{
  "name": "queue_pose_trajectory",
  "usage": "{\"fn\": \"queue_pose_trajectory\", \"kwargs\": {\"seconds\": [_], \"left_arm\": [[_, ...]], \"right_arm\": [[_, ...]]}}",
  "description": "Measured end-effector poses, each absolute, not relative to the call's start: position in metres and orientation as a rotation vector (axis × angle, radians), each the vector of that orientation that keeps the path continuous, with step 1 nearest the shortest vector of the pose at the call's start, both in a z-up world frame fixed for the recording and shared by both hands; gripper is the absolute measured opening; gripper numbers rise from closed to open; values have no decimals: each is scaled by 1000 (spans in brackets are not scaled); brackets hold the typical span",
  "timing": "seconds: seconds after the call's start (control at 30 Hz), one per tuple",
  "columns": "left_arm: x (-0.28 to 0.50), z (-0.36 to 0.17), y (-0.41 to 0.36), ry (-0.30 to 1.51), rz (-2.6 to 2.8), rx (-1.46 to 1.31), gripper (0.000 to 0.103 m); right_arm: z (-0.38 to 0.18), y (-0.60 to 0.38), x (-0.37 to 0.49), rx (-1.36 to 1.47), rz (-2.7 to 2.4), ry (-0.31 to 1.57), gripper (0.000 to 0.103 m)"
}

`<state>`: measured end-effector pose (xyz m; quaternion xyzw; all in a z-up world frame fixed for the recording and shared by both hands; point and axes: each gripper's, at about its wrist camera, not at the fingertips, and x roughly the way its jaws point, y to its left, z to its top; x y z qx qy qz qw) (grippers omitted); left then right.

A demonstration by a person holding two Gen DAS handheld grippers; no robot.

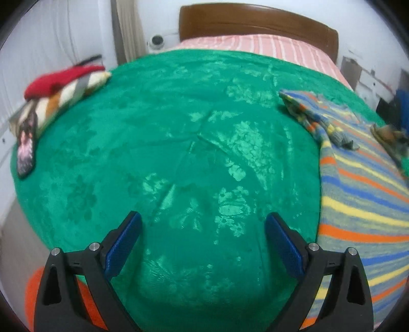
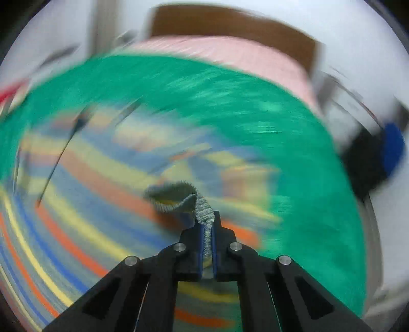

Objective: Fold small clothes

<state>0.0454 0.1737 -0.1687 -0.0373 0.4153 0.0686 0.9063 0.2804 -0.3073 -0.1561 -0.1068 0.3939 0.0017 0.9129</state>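
Note:
A striped knit garment [image 1: 358, 194], grey with orange, yellow and blue bands, lies on the green blanket [image 1: 179, 153] at the right of the left wrist view. My left gripper [image 1: 203, 222] is open and empty above bare blanket, left of the garment. In the right wrist view my right gripper [image 2: 207, 217] is shut on a grey ribbed edge of the striped garment [image 2: 76, 204], which spreads out to the left beneath it. That view is heavily motion-blurred.
A pile of folded clothes, red on top [image 1: 58, 89], sits at the blanket's far left, with a dark printed item [image 1: 25, 150] beside it. A pink striped sheet [image 1: 255, 46] and wooden headboard [image 1: 255, 23] lie beyond. An orange object [image 1: 33, 293] is at the lower left.

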Motion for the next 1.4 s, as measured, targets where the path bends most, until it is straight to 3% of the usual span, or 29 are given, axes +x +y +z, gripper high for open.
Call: {"fn": "queue_pose_trajectory", "kwargs": {"seconds": [0.17,0.33,0.53,0.77,1.0,1.1,1.2,1.3,1.4], "left_arm": [[48,-170,167,870,139,-100,98],[46,-173,160,868,151,-68,98],[43,-174,161,864,162,-52,99],[42,-176,161,862,174,-57,102],[42,-178,160,850,180,-60,103],[42,-180,157,843,189,-53,103],[41,-181,159,843,183,-74,103],[40,-182,162,847,150,-66,103],[37,-173,162,890,152,-11,102]], "right_arm": [[-107,-480,253,66,-323,819,4],[-128,-555,232,207,-408,909,4],[-180,-580,213,312,-459,980,4],[-196,-596,196,379,-451,970,4],[-177,-621,166,427,-501,946,8],[-162,-605,167,466,-345,899,15],[-173,-589,176,547,-217,922,22],[-204,-592,175,550,-291,1022,23],[-199,-592,152,504,-386,958,25]]}}
